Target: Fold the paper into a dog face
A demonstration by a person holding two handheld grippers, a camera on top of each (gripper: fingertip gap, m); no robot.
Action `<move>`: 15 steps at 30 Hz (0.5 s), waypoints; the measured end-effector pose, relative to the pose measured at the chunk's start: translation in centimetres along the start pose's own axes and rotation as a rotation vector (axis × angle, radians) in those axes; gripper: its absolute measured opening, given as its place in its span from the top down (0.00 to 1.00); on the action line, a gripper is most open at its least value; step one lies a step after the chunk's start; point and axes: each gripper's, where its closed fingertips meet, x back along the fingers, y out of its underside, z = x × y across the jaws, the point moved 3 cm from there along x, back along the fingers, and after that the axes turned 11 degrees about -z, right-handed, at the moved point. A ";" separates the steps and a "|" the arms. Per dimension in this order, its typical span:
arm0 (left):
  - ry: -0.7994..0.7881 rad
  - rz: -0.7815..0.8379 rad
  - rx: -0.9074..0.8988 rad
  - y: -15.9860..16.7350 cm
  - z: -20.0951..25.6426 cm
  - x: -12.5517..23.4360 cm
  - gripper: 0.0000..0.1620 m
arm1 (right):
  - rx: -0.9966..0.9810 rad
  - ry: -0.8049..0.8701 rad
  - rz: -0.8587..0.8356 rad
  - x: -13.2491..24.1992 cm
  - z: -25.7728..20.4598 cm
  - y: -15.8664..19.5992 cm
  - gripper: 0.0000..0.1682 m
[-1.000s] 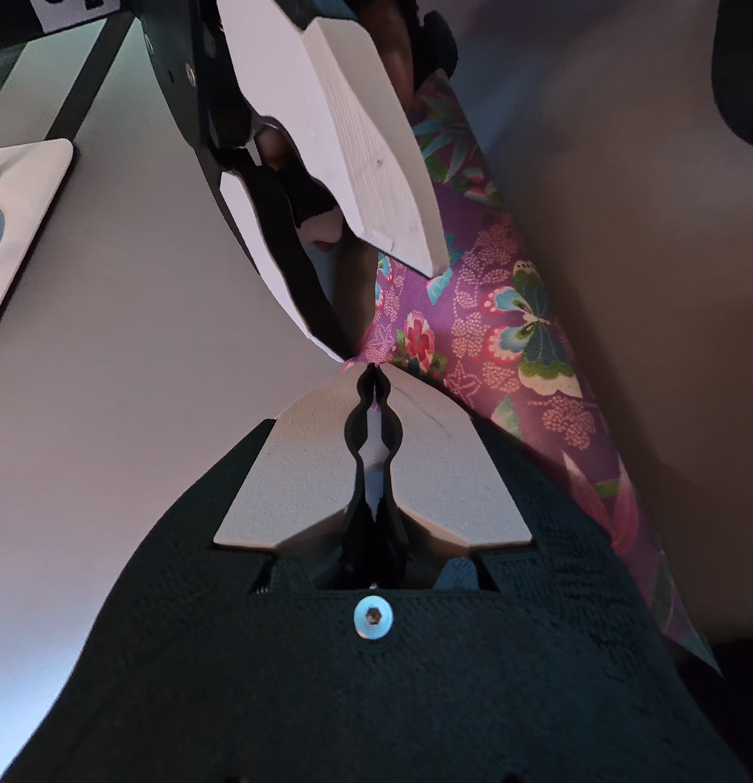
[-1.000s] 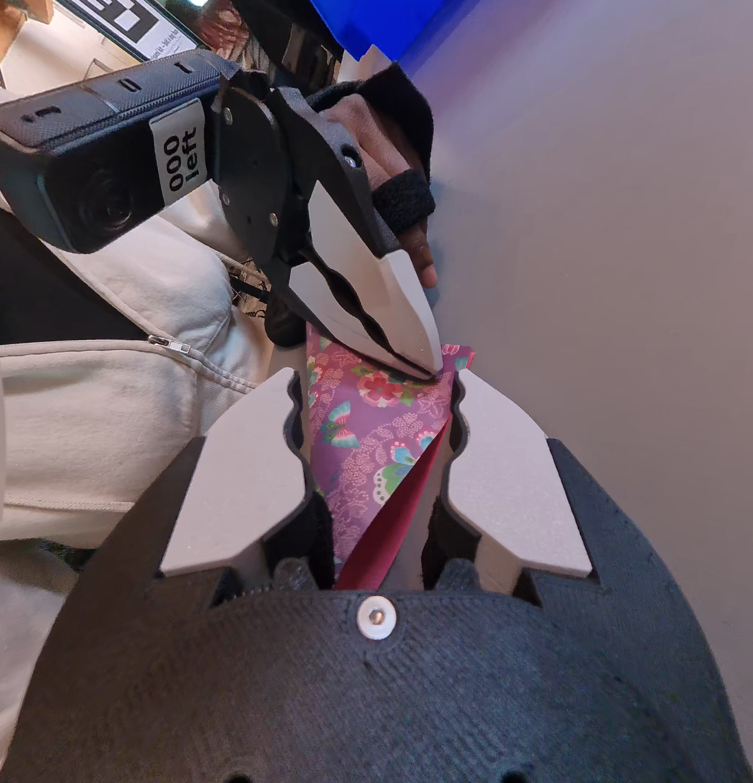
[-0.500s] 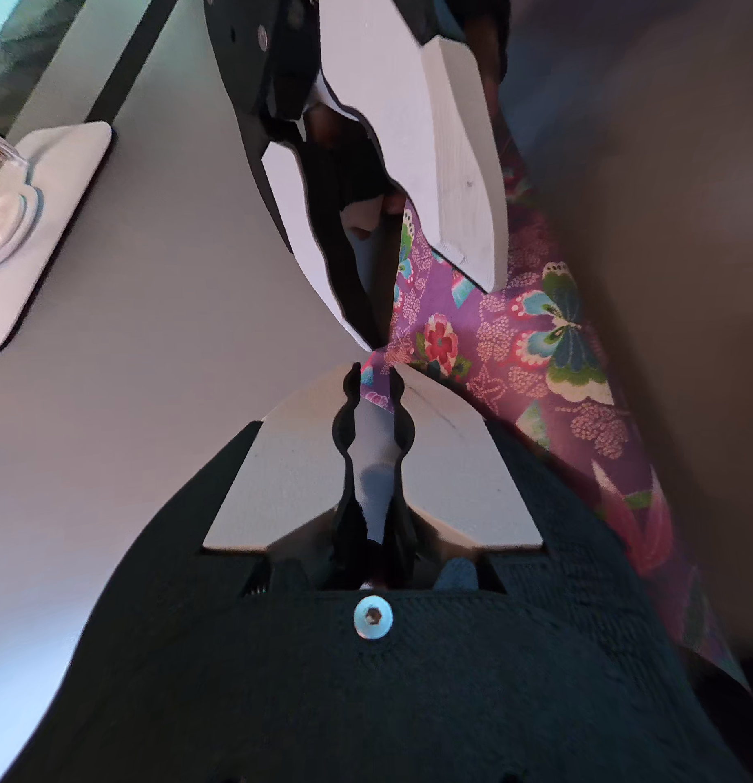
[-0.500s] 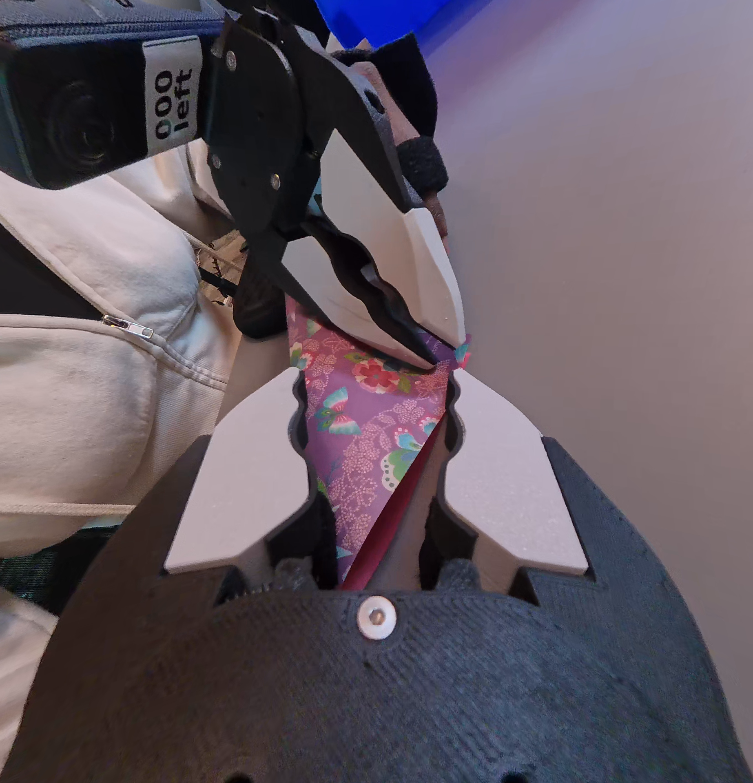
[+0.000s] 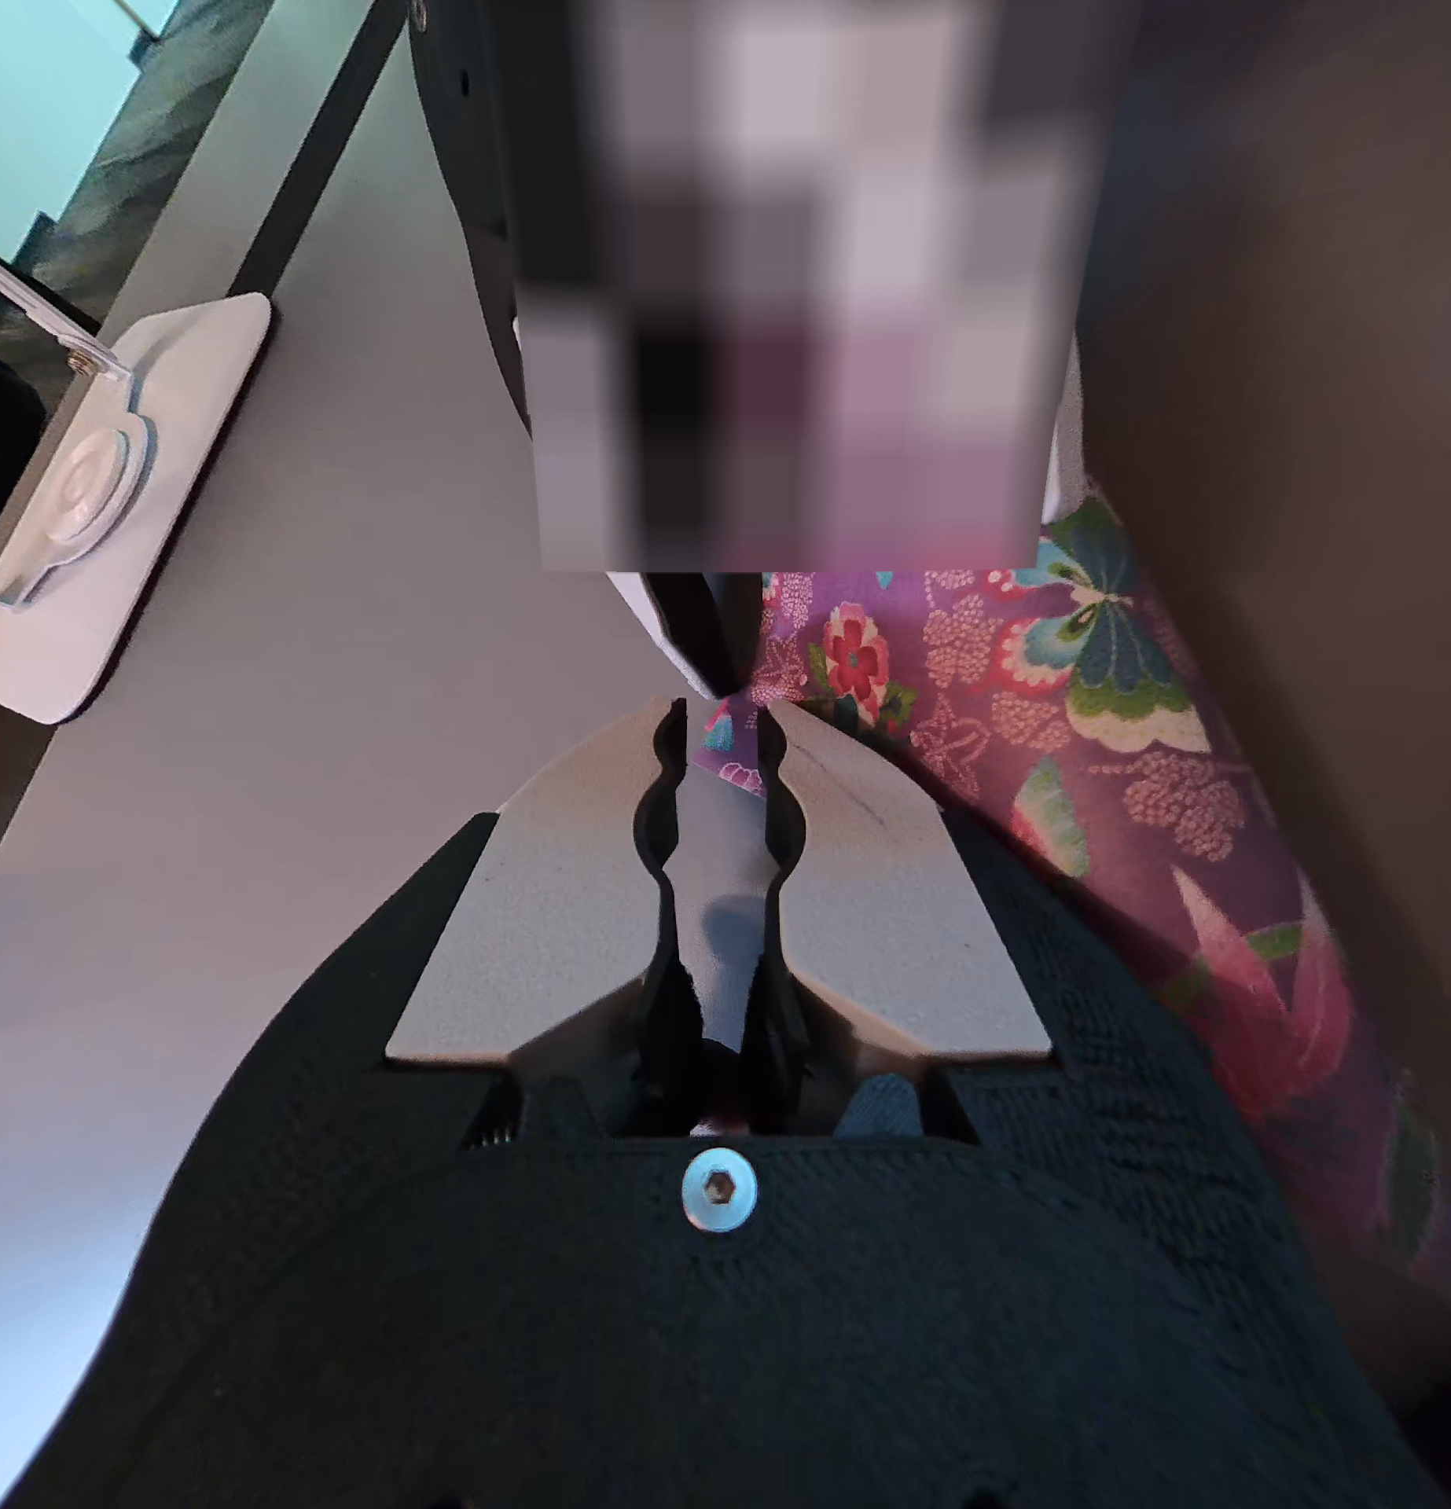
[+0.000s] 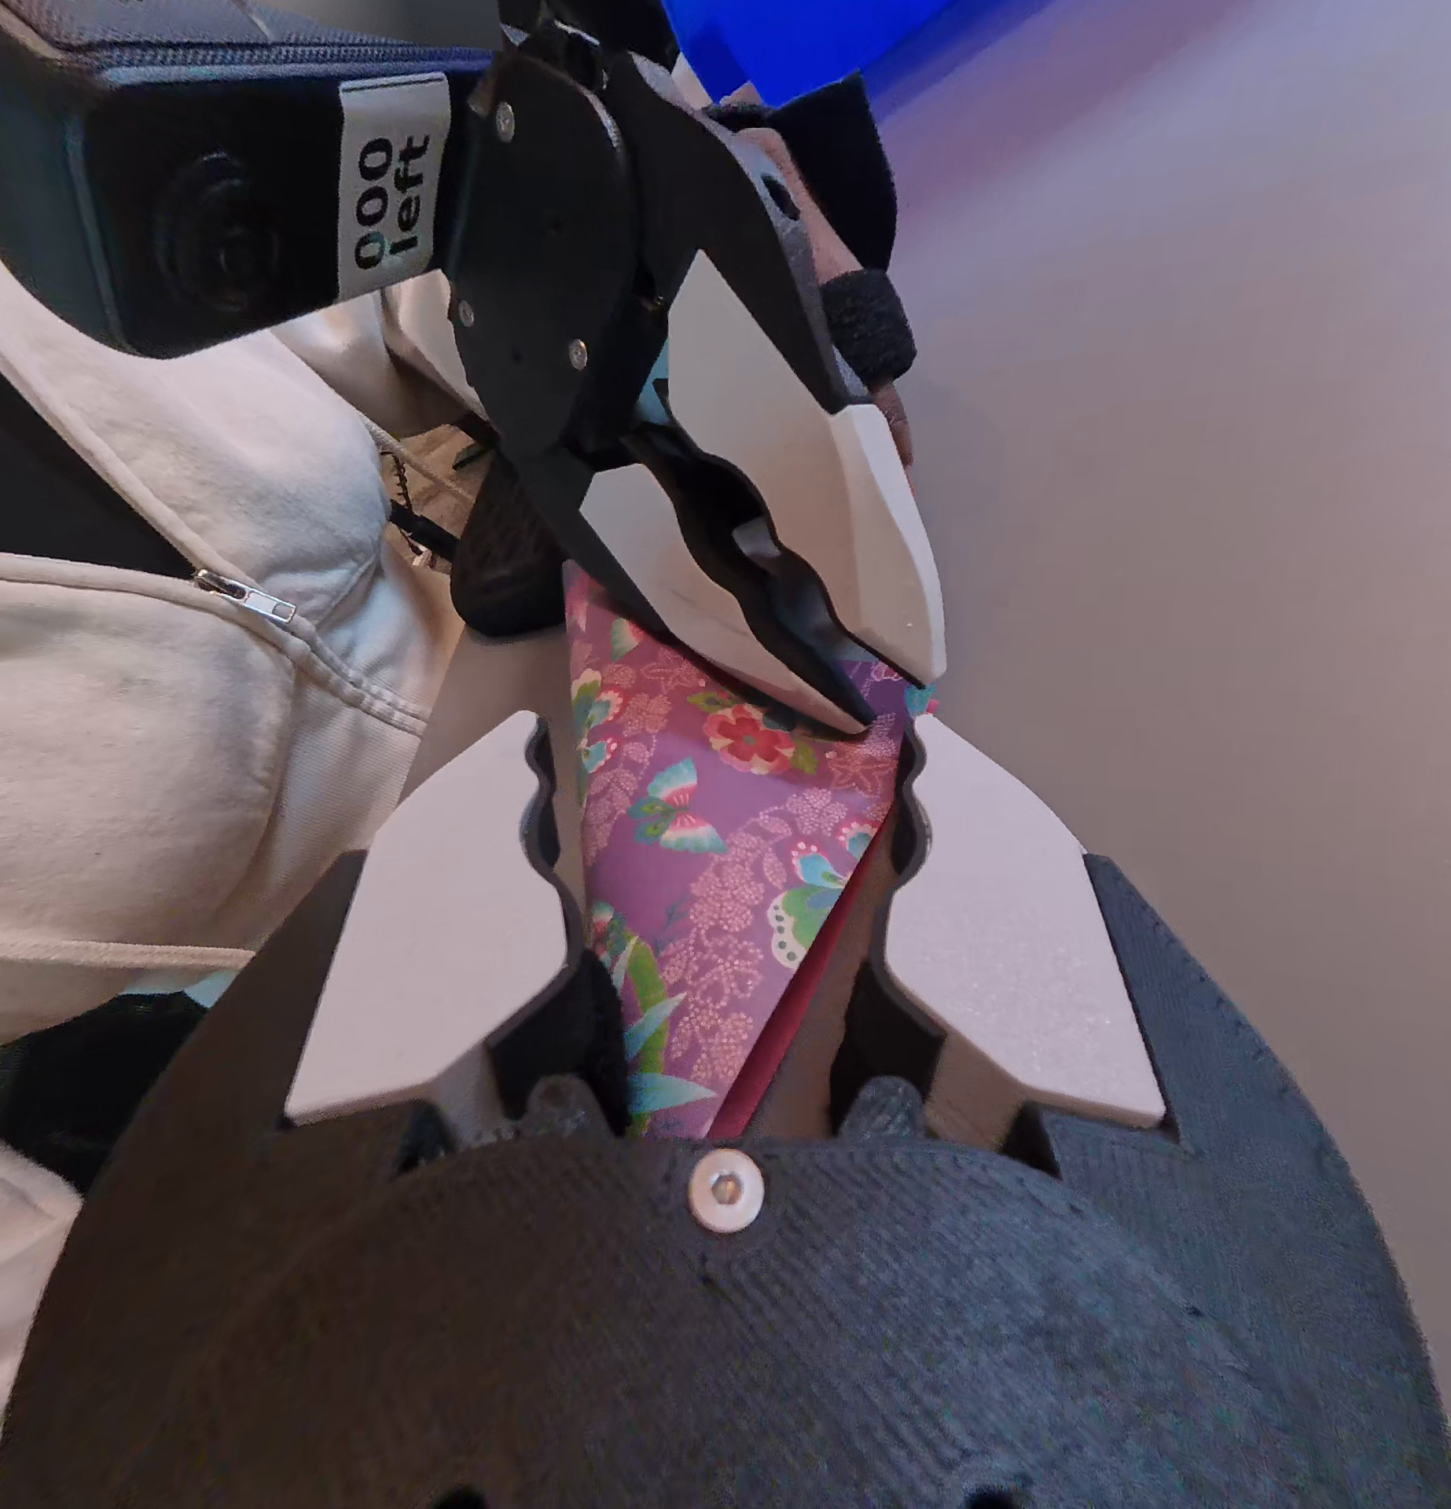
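The paper is a folded purple sheet printed with flowers and butterflies, lying on the grey table. In the right wrist view the paper shows a red underside along its right edge. My left gripper is open by a narrow gap, and the paper's corner lies between its tips without being pinched. My right gripper is open wide and straddles the paper's width. The left gripper's fingertips sit just beyond it, at the same corner. A mosaic patch hides most of the right gripper in the left wrist view.
A white stand base sits on the table at the left. A person in a cream jacket is close behind the paper, and a gloved hand holds the left gripper. Something blue is at the top.
My left gripper's jaws have parted and let go of the paper's corner. The two grippers have drawn closer together. My right gripper has stayed open over the paper.
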 end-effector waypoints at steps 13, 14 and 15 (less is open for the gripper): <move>-0.027 0.009 -0.024 -0.3 0.2 0.0 0.87 | -0.102 0.174 -0.038 2.4 -2.0 3.0 0.59; -0.027 0.011 -0.026 -0.3 0.2 0.0 0.87 | -0.127 0.158 -0.041 2.2 -2.2 3.3 0.62; -0.026 0.013 -0.027 -0.4 0.3 0.0 0.87 | -0.136 0.140 -0.045 2.0 -2.4 3.5 0.70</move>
